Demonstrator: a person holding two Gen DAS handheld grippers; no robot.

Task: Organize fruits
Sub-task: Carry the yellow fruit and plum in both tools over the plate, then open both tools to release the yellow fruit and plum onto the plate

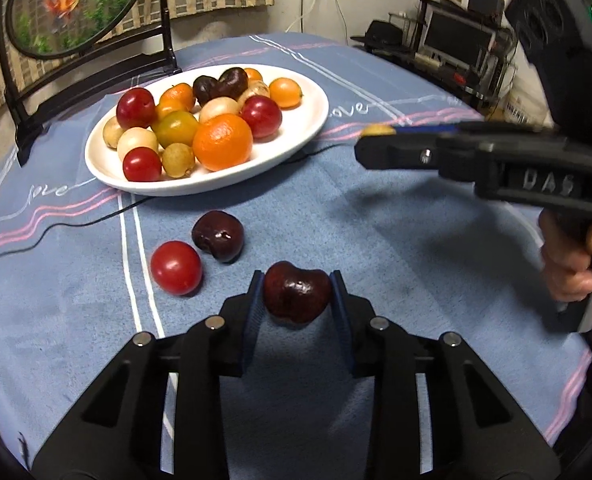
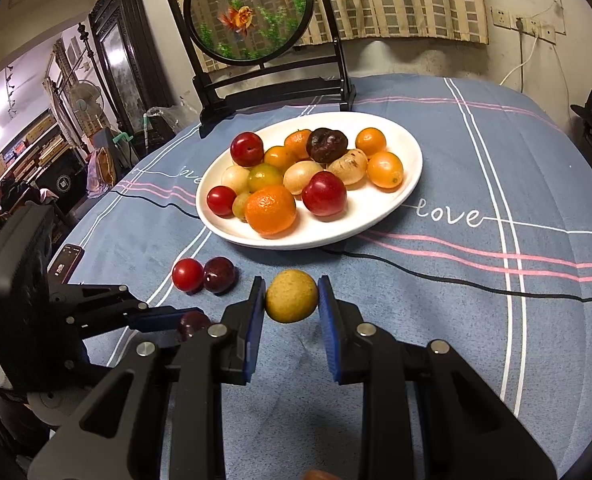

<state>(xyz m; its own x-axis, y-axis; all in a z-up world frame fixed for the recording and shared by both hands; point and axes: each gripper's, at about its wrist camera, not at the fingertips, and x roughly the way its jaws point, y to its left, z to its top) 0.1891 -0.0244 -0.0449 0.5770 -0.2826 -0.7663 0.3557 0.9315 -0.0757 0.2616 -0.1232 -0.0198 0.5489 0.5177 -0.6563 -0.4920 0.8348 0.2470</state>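
Fruit gripped in both claws, short of the plate (image 2: 400,204).
Left gripper (image 1: 296,294) pinched a dark cherry (image 1: 296,296); right gripper (image 2: 292,296) clamped a yellow fruit (image 2: 292,296) near the plate.

A blue cloth (image 2: 436,288) with white and pink stripes and the word "love" covers the surface. At its far edge stands a round goldfish panel (image 2: 250,12) in a black stand, before a checked curtain (image 2: 400,0). A thin black cable (image 2: 456,276) crosses the cloth — a phone (image 2: 69,261) lies near its left edge. Wall sockets (image 2: 524,22) sit at right.
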